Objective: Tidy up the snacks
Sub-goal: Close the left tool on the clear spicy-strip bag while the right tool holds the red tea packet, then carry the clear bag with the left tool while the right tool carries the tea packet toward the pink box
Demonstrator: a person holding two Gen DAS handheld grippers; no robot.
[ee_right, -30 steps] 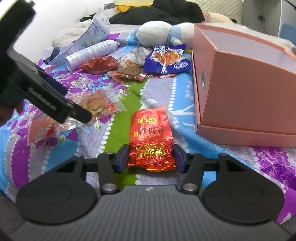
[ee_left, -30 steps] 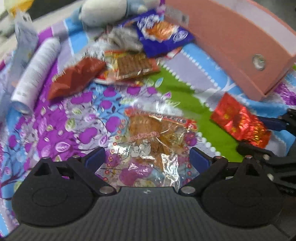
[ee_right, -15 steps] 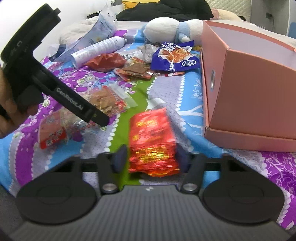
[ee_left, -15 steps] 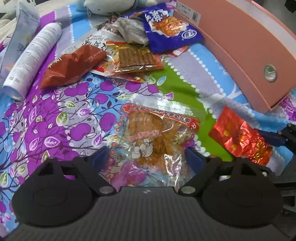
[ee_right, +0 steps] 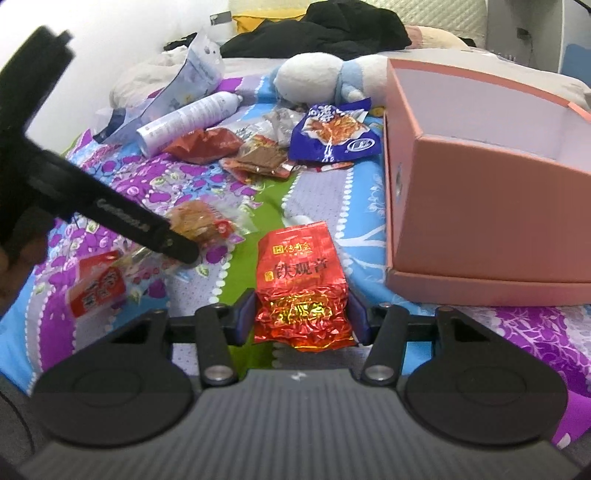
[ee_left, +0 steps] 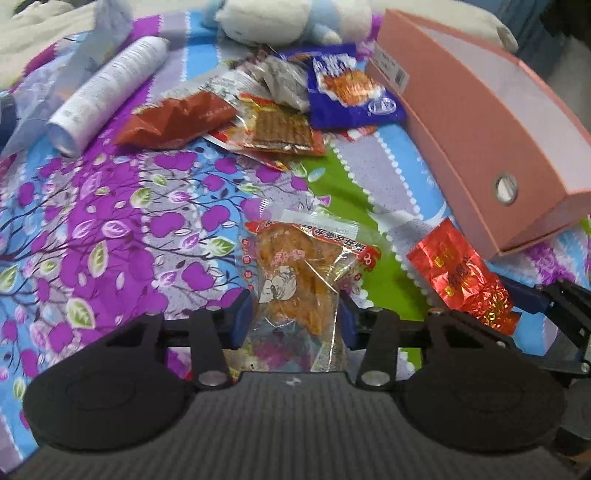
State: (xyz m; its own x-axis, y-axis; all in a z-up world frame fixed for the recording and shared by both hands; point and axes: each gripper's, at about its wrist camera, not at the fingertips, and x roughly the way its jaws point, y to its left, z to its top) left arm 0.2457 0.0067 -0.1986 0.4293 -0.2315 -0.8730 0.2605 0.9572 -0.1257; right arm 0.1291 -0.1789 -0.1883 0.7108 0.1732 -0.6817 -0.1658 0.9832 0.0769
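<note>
My left gripper (ee_left: 294,319) points down at the patterned bedspread, and its jaws are closing on a clear packet of orange snack (ee_left: 295,266). The blue pads press its sides and the film is bunched narrow between them. In the right wrist view the same packet (ee_right: 199,221) shows just past the left gripper's black fingers (ee_right: 122,218). My right gripper (ee_right: 301,319) is shut on the lower end of a red foil tea packet (ee_right: 301,277), which lies just left of the open pink box (ee_right: 480,206). The red packet (ee_left: 458,273) and the box (ee_left: 480,122) also show in the left wrist view.
More snacks lie further back: a blue-purple bag (ee_left: 347,92), a dark red bag (ee_left: 177,118) and a clear packet of brown snack (ee_left: 280,129). A white spray can (ee_left: 107,92) and a plush toy (ee_left: 288,18) lie behind. A red-and-white packet (ee_right: 98,282) sits near the bed's edge.
The left jaws have narrowed from wide apart onto the clear packet, which is now squeezed between the pads. The right gripper keeps its hold on the red packet.
</note>
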